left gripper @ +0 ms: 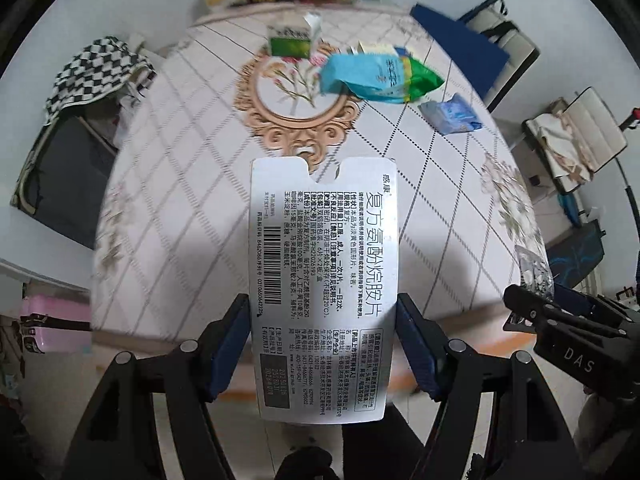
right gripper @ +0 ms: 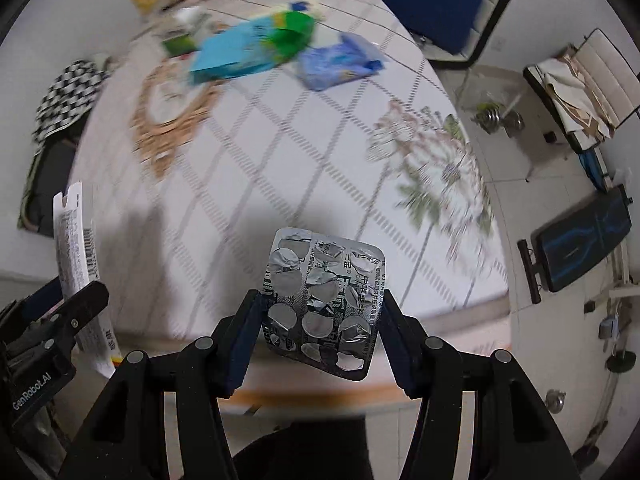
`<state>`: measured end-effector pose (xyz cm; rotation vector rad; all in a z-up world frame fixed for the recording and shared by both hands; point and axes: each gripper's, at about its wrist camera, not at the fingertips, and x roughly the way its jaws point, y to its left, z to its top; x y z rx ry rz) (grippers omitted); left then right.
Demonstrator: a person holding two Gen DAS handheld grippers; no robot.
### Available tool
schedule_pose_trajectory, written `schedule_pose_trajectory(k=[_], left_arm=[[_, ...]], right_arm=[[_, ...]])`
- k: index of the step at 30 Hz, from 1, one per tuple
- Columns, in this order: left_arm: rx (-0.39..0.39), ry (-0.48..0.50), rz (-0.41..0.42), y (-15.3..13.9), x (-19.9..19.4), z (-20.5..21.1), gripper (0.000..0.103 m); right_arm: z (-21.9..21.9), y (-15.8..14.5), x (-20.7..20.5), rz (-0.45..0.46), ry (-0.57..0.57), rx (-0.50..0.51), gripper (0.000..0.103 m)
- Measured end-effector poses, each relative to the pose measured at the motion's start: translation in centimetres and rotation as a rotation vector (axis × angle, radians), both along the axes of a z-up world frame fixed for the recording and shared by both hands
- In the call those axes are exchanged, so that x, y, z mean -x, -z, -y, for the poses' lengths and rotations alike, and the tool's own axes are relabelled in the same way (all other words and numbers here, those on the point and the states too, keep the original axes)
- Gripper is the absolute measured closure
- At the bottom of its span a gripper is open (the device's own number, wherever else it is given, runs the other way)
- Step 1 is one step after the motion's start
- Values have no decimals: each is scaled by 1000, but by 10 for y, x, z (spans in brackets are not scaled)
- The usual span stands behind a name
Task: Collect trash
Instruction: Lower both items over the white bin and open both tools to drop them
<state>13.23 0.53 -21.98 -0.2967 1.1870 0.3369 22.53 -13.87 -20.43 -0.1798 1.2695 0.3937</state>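
Two grippers are each pinching trash above the near edge of the table (left gripper: 180, 184): left gripper (left gripper: 323, 344) is clamping a flattened white medicine box (left gripper: 323, 280), right gripper (right gripper: 320, 332) is gripping an empty foil blister pack (right gripper: 322, 304), while blue-green wrappers (left gripper: 376, 78) are lying far across.

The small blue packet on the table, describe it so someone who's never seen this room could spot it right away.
Start at the round table with the diamond-patterned cloth. To the right of its gold-framed flower medallion lies a big blue and green bag. The small blue packet lies beside that bag, nearer the table's edge: smaller, crumpled, with no green.
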Motion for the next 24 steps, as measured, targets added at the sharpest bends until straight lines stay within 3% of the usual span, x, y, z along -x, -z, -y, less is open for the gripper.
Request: schedule_pose_trajectory(k=[7,13,20,24], left_arm=[[-12,38,36,-11,92,-7,34],[69,28,-42,22,150,-8,34],[236,-35,-185,121,174,-16,34],[315,-75,-267,207,170,-21,34]], right_arm=[[-7,-15,115,7,0,-58,44],[1,12,187,-74,12,-58,44],[23,98,218,-263,49,-40,44],[34,183,217,-386,90,-51,44]])
